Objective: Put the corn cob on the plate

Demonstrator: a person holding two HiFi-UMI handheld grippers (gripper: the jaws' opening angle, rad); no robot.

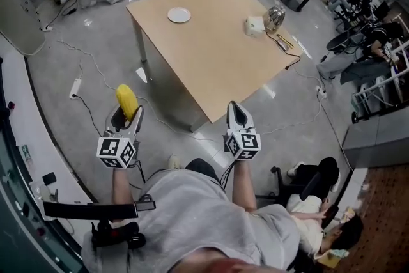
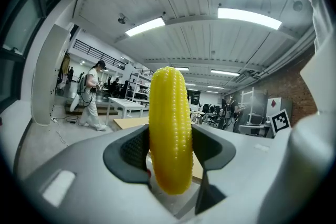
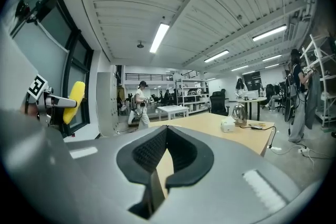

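Corn cob [image 1: 126, 101] is standing upright in the left gripper [image 1: 126, 117], whose fingers are clamping its lower part, and it's hanging over the floor [image 1: 96, 67], well short of the tabletop [image 1: 211, 54]. The right gripper [image 1: 238, 113] is hovering by the tabletop's near corner, fingers pressed together on nothing. The white plate [image 1: 179, 15] is sitting toward the tabletop's far side, well apart from both grippers.
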